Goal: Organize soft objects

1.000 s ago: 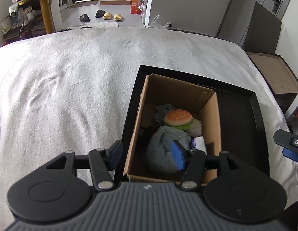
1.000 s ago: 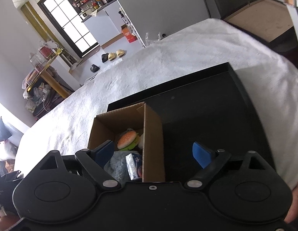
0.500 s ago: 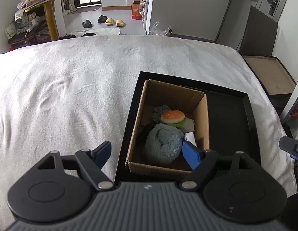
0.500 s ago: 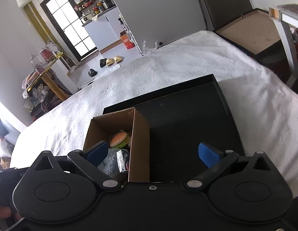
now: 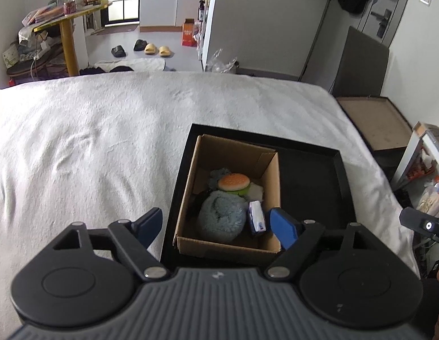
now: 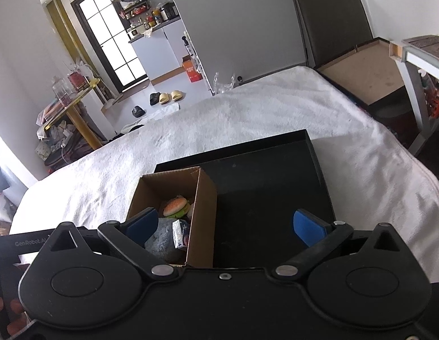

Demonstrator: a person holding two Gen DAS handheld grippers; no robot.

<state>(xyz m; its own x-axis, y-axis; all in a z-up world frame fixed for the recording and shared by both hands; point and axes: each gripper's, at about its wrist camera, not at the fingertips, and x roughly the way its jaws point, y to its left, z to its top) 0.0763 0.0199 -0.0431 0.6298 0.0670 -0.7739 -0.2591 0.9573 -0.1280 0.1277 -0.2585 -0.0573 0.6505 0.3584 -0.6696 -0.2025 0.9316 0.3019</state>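
Note:
An open cardboard box (image 5: 191,187) (image 6: 204,198) stands in the left part of a black tray (image 5: 313,187) (image 6: 264,187) on a white bed cover. Inside lie a fluffy blue ball (image 5: 221,219) (image 6: 160,240), a burger toy (image 5: 233,182) (image 6: 176,206) and a small white and blue pack (image 5: 256,217) (image 6: 180,233). My left gripper (image 5: 219,226) is open and empty, held above the box's near edge. My right gripper (image 6: 223,225) is open and empty, above the box's right wall and the tray.
The white bed cover (image 5: 92,141) spreads left and behind the tray. A brown board (image 5: 375,119) and a dark panel stand beyond the bed's right edge. A yellow table (image 5: 69,28) and slippers (image 5: 154,49) are on the floor far back.
Both grippers have pulled back and up from the box, so the box looks smaller. The left jaws have opened wider. The blue ball lies free in the box.

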